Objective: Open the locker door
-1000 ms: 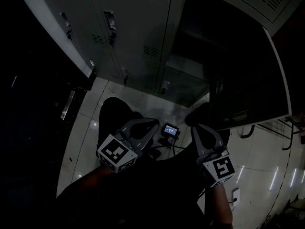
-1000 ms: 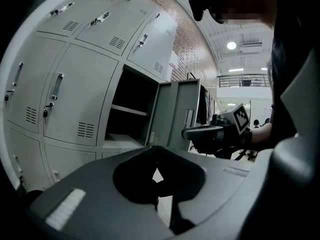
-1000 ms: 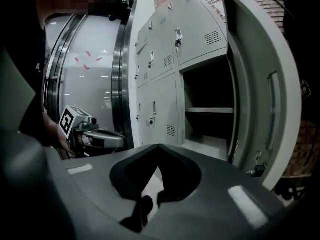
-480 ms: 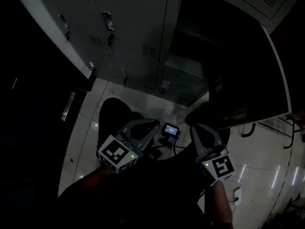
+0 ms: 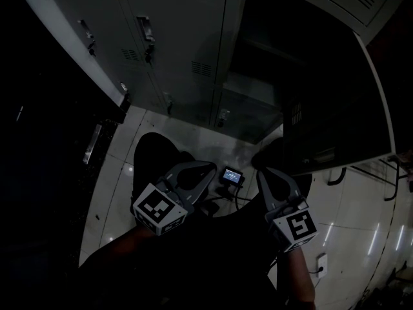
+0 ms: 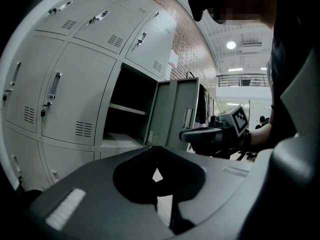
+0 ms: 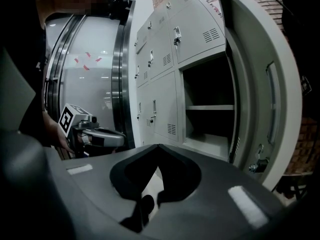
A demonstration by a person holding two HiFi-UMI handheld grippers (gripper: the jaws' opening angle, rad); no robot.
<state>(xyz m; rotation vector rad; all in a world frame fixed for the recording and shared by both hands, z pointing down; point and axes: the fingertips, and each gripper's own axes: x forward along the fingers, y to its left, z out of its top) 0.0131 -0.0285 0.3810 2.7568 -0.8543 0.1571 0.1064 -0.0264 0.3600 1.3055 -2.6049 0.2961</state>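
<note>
a dim room, pale tiled floor (image 5: 361, 237), a bank of grey metal lockers (image 5: 181, 37). the grey steel locker door (image 7: 270, 99) already stands swung wide, showing an inner shelf (image 7: 210, 107), so the job looks done. that's likely why the left gripper (image 5: 210, 167) and right gripper (image 5: 262, 173) hang low at the waist, jaws pressed together on nothing, well apart from the door. from overhead, shadow swallows the door's face, and a small lit screen (image 5: 231, 175) near the floor is unreadable.

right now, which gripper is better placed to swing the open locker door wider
Right. The right gripper is close under the open locker door; the left gripper is off toward the closed lockers. Both are shut and empty.
</note>
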